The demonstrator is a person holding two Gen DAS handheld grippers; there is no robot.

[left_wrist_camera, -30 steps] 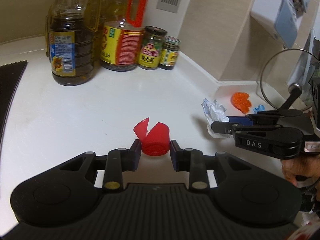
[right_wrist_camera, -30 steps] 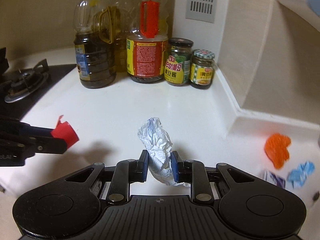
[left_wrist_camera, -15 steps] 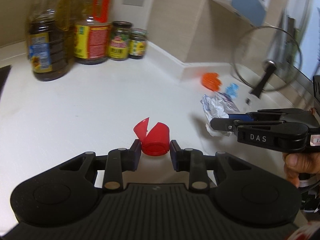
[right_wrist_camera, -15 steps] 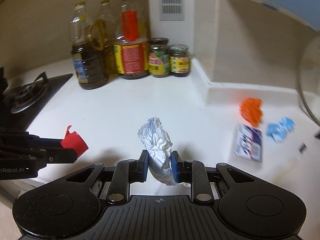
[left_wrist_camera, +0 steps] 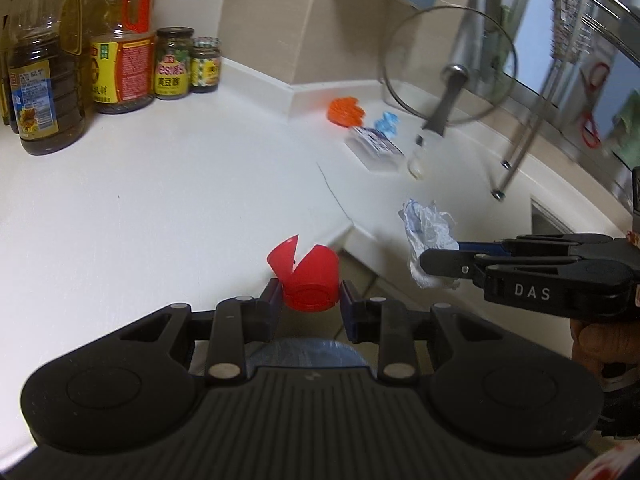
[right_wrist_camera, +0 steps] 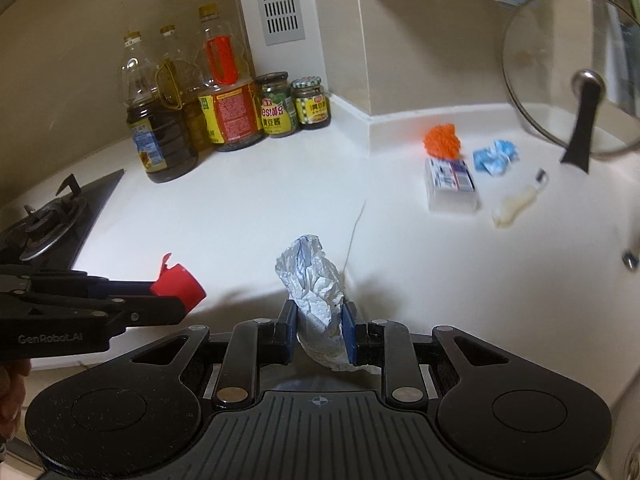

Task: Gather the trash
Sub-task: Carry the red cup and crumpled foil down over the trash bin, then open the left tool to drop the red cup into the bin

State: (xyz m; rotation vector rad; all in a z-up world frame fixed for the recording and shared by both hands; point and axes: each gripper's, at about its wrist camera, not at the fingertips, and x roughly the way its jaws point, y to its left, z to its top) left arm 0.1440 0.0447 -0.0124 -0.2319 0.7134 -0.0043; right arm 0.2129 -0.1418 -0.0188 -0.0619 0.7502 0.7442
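Both tongs stay clamped, left (left_wrist_camera: 308, 300) on red cup (left_wrist_camera: 310, 280), right (right_wrist_camera: 319, 330) on crumpled wrapper (right_wrist_camera: 316, 300), now past the counter edge (left_wrist_camera: 344, 232).

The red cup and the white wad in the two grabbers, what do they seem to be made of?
The red cup looks like thin glossy plastic: light passes through it and its wall is split. The white wad looks like crumpled paper or thin wrapper with blue print, matte and creased; I can't tell which.
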